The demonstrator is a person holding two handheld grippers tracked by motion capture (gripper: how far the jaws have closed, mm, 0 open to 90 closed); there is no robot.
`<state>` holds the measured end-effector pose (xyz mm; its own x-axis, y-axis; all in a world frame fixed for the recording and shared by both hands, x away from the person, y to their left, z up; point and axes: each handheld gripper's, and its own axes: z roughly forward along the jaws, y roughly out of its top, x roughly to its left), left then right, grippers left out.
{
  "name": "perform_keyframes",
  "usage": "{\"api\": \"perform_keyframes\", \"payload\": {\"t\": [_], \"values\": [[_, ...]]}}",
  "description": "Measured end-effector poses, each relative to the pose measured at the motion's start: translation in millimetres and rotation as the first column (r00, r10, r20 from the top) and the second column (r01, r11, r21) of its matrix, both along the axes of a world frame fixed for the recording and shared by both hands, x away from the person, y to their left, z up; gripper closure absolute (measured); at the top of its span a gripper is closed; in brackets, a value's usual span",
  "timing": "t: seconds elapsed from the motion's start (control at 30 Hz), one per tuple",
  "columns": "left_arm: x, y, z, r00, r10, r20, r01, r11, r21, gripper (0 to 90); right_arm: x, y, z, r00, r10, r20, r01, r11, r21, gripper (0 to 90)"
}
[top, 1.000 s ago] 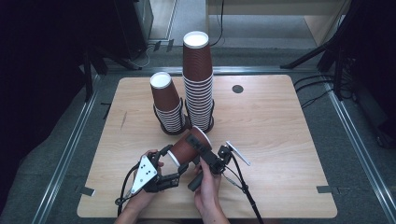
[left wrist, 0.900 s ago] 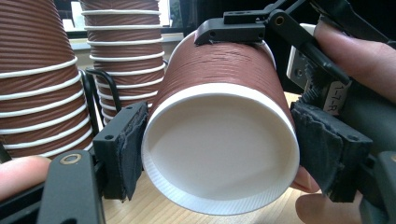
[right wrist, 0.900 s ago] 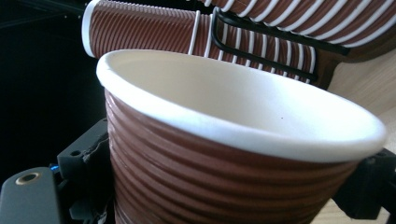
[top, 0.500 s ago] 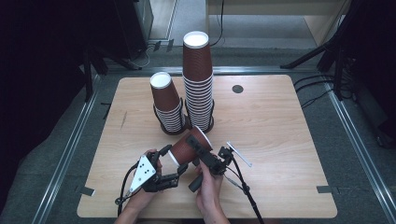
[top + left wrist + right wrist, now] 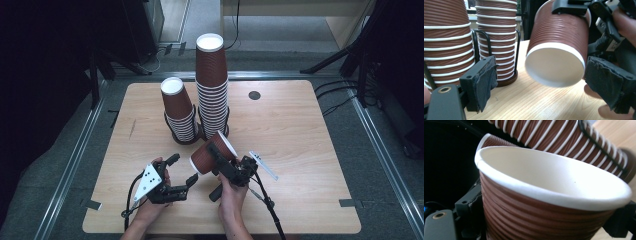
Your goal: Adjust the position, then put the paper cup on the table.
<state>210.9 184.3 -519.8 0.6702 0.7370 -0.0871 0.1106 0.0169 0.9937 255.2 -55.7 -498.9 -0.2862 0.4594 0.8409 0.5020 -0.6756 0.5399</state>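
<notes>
A single ribbed brown paper cup [image 5: 212, 152] is lifted and tilted over the wooden table [image 5: 300, 130], with my right gripper [image 5: 220, 160] shut on its wall. In the right gripper view the cup's white mouth [image 5: 554, 170] sits between the jaws. Its base [image 5: 555, 66] points at my left gripper [image 5: 182, 170], whose jaws have just been opening. The base lies between its pads [image 5: 482, 82] with neither pressing on it. Behind stand a short stack [image 5: 176, 107] and a tall stack [image 5: 212, 85] of upturned cups in black wire holders.
A round dark grommet [image 5: 254, 95] sits in the tabletop at the back right. Cables trail from both grippers toward the front edge. Dark stand legs [image 5: 350, 55] and metal floor rails [image 5: 385, 150] flank the table.
The left gripper's jaws have spread apart and come off the cup's base. The right gripper and the cup have stayed in place.
</notes>
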Motion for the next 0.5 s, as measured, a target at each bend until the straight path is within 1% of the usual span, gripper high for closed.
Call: {"api": "perform_keyframes", "payload": {"t": [0.03,0.07,0.1,0.13,0.17,0.2,0.23,0.33,0.37,0.43,0.5], "values": [[0.0,0.0,0.0,1.0,0.0,0.0,0.0,1.0,0.0,11.8,0.0,0.0,0.0,1.0,0.0,0.0,0.0,1.0,0.0,11.0],[0.2,0.6,0.0,1.0,0.002,0.0,-0.002,1.0,0.0,11.8,0.0,-1.8,1.0,0.9999,-0.012,0.009,0.013,0.9998,-0.014,11.0],[0.3,1.6,-0.1,1.0,0.006,-0.003,-0.006,1.0,0.001,11.8,0.1,-5.5,3.3,0.9991,-0.032,0.026,0.033,0.9984,-0.047,11.0],[0.5,2.2,-0.3,1.0,0.008,-0.003,-0.008,1.0,0.0,11.8,0.1,-7.6,4.2,0.9985,-0.038,0.039,0.041,0.9971,-0.064,10.9],[0.5,2.2,-0.3,1.0,0.008,-0.003,-0.008,1.0,0.0,11.9,0.1,-7.6,4.2,0.9985,-0.038,0.039,0.041,0.9971,-0.064,10.9],[0.8,2.8,-0.5,0.9999,0.01,-0.004,-0.01,1.0,0.001,11.9,0.3,-9.7,5.0,0.9977,-0.046,0.049,0.05,0.9956,-0.08,10.9],[1.2,4.3,-0.8,0.9999,0.015,-0.006,-0.015,0.9999,0.001,11.9,1.2,-14.9,6.7,0.9959,-0.063,0.065,0.069,0.9924,-0.102,10.8],[1.8,5.8,-1.2,0.9998,0.02,-0.009,-0.02,0.9998,0.001,11.9,2.3,-22.0,10.1,0.9908,-0.089,0.101,0.104,0.9839,-0.146,10.9],[2.0,6.5,-1.6,0.9997,0.023,-0.01,-0.023,0.9997,0.0,11.9,2.3,-22.0,10.1,0.9908,-0.089,0.101,0.104,0.9839,-0.146,10.9],[2.8,8.6,-3.3,0.9992,0.036,-0.016,-0.036,0.9993,0.0,11.9,3.2,-30.1,13.1,0.9858,-0.115,0.122,0.136,0.9741,-0.18,10.8],[3.4,10.2,-4.2,0.9989,0.043,-0.019,-0.043,0.9991,0.004,11.9,4.4,-34.9,14.3,0.982,-0.125,0.142,0.153,0.966,-0.208,10.8]]}}
